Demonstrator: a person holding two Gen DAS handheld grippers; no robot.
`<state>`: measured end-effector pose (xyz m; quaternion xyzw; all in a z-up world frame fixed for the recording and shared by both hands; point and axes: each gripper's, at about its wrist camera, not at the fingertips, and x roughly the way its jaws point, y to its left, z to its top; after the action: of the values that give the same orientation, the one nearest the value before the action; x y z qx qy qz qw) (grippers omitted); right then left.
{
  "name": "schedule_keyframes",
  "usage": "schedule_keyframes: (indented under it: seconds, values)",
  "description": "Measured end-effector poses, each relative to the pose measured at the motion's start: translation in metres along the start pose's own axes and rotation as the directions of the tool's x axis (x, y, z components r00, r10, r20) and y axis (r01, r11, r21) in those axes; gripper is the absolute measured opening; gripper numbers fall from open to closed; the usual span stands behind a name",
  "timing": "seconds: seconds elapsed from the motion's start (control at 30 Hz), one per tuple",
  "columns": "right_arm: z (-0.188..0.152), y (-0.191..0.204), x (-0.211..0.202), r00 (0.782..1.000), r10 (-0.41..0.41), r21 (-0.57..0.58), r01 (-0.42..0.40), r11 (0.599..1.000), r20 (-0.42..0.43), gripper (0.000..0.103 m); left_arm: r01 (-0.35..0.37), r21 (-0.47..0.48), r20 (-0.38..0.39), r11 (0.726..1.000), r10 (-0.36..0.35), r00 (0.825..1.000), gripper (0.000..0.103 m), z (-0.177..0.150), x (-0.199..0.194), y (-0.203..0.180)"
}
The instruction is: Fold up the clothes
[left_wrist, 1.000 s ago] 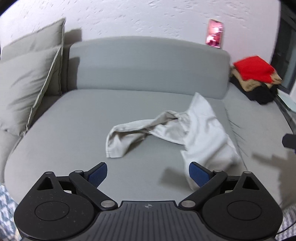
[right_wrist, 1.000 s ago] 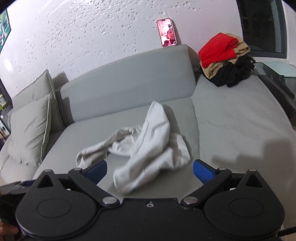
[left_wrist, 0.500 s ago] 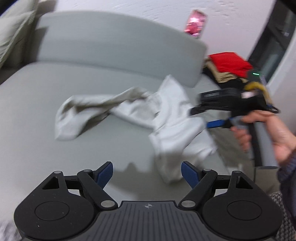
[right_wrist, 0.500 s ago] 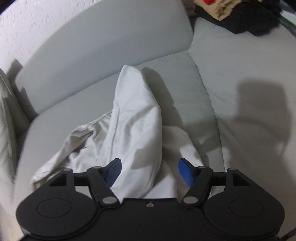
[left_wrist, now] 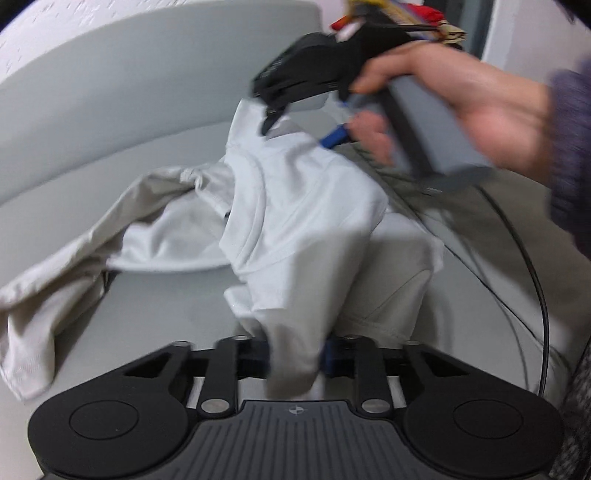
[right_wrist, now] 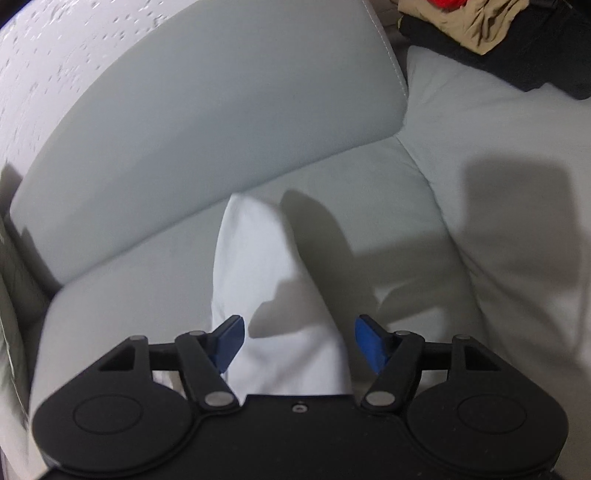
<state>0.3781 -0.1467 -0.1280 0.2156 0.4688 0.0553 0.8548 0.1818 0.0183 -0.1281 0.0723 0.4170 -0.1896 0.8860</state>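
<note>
While the pale garment [left_wrist: 295, 206] lies crumpled on the sofa [right_wrist: 229, 122], the left tongs [left_wrist: 295, 360] are clenched on its near fold and the right tongs [right_wrist: 295, 341] hang spread over its far end. This looks like the pick-up step. Next, the right tongs probably need to pinch that end so the cloth can be spread flat.

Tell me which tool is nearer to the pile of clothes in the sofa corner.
Right. The right tool is open over the white garment, with the pile ahead of it; the left tool, shut on the garment's near edge, sits farther back.
</note>
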Motion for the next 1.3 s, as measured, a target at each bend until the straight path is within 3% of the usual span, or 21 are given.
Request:
schedule_keyframes:
  seconds: [0.07, 0.13, 0.2, 0.23, 0.3, 0.4, 0.43, 0.53, 0.57, 0.63, 0.7, 0.73, 0.8, 0.87, 0.93, 0.97, 1.0, 1.1, 1.2, 1.3]
  values:
    - [0.007, 0.002, 0.009, 1.000, 0.024, 0.005, -0.024, 1.000, 0.013, 0.061, -0.033, 0.039, 0.012, 0.999, 0.033, 0.999, 0.008, 0.002, 0.000, 0.000]
    - [0.011, 0.008, 0.012, 0.999, 0.028, -0.017, -0.028, 0.999, 0.020, 0.005, -0.111, 0.072, 0.025, 0.991, 0.109, 0.994, 0.007, 0.005, -0.002, 0.004]
    - [0.016, 0.015, 0.010, 0.999, 0.027, -0.044, -0.026, 0.999, 0.030, 0.004, -0.246, 0.102, 0.063, 0.964, 0.241, 0.968, 0.006, 0.015, -0.009, 0.016]
    - [0.020, 0.015, -0.002, 0.996, 0.058, -0.040, -0.056, 0.998, 0.063, 0.004, -0.312, 0.091, 0.100, 0.946, 0.303, 0.948, 0.006, 0.024, -0.020, 0.027]
    - [0.030, 0.011, -0.038, 0.979, 0.144, 0.004, -0.146, 0.989, 0.143, 0.004, -0.429, 0.057, 0.194, 0.901, 0.412, 0.890, 0.006, 0.043, -0.048, 0.048]
    - [0.029, 0.000, -0.117, 0.910, 0.292, 0.039, -0.317, 0.948, 0.293, 0.004, -0.552, 0.009, 0.376, 0.834, 0.508, 0.775, 0.006, 0.066, -0.106, 0.064]
    - [0.022, -0.006, -0.145, 0.883, 0.328, 0.040, -0.361, 0.932, 0.337, 0.004, -0.572, 0.010, 0.418, 0.820, 0.516, 0.748, 0.007, 0.066, -0.122, 0.063]
    - [-0.022, -0.029, -0.210, 0.836, 0.365, 0.051, -0.421, 0.906, 0.410, 0.004, -0.600, 0.077, 0.396, 0.796, 0.528, 0.751, 0.013, 0.048, -0.140, 0.050]
    - [-0.043, -0.037, -0.221, 0.853, 0.352, 0.080, -0.411, 0.908, 0.384, 0.005, -0.580, 0.106, 0.331, 0.808, 0.521, 0.786, 0.016, 0.035, -0.138, 0.047]
    - [-0.091, -0.054, -0.233, 0.911, 0.313, 0.153, -0.361, 0.920, 0.267, 0.012, -0.495, 0.084, 0.213, 0.865, 0.470, 0.857, 0.018, -0.002, -0.141, 0.045]
    - [-0.138, -0.076, -0.235, 0.957, 0.271, 0.226, -0.289, 0.930, 0.109, 0.022, -0.395, 0.010, 0.109, 0.919, 0.391, 0.914, 0.027, -0.038, -0.151, 0.047]
    - [-0.159, -0.085, -0.238, 0.964, 0.259, 0.235, -0.265, 0.935, 0.056, 0.022, -0.338, -0.050, 0.069, 0.940, 0.341, 0.938, 0.028, -0.055, -0.159, 0.049]
    - [-0.194, -0.100, -0.251, 0.968, 0.251, 0.258, -0.241, 0.935, -0.005, 0.025, -0.252, -0.167, 0.048, 0.953, 0.263, 0.964, 0.028, -0.082, -0.179, 0.054]
    - [-0.219, -0.111, -0.267, 0.967, 0.252, 0.279, -0.236, 0.931, -0.022, 0.026, -0.183, -0.252, 0.075, 0.950, 0.208, 0.975, 0.028, -0.096, -0.202, 0.055]
    - [-0.227, -0.114, -0.290, 0.969, 0.245, 0.276, -0.243, 0.930, 0.028, 0.044, -0.115, -0.300, 0.141, 0.947, 0.163, 0.977, 0.030, -0.098, -0.221, 0.051]
    - [-0.225, -0.115, -0.299, 0.968, 0.244, 0.261, -0.252, 0.932, 0.061, 0.048, -0.089, -0.315, 0.172, 0.945, 0.149, 0.974, 0.038, -0.097, -0.228, 0.051]
    - [-0.214, -0.117, -0.299, 0.964, 0.249, 0.234, -0.264, 0.936, 0.093, 0.052, -0.096, -0.305, 0.192, 0.948, 0.159, 0.968, 0.044, -0.091, -0.226, 0.048]
    - [-0.200, -0.119, -0.290, 0.947, 0.289, 0.183, -0.311, 0.933, 0.139, 0.065, -0.149, -0.276, 0.189, 0.950, 0.206, 0.960, 0.048, -0.088, -0.206, 0.044]
    - [-0.193, -0.124, -0.262, 0.933, 0.331, 0.148, -0.351, 0.925, 0.143, 0.065, -0.207, -0.254, 0.164, 0.945, 0.253, 0.953, 0.048, -0.084, -0.166, 0.040]
    - [-0.188, -0.128, -0.228, 0.927, 0.347, 0.113, -0.363, 0.925, 0.138, 0.059, -0.204, -0.158, 0.174, 0.966, 0.231, 0.957, 0.053, -0.070, -0.142, 0.029]
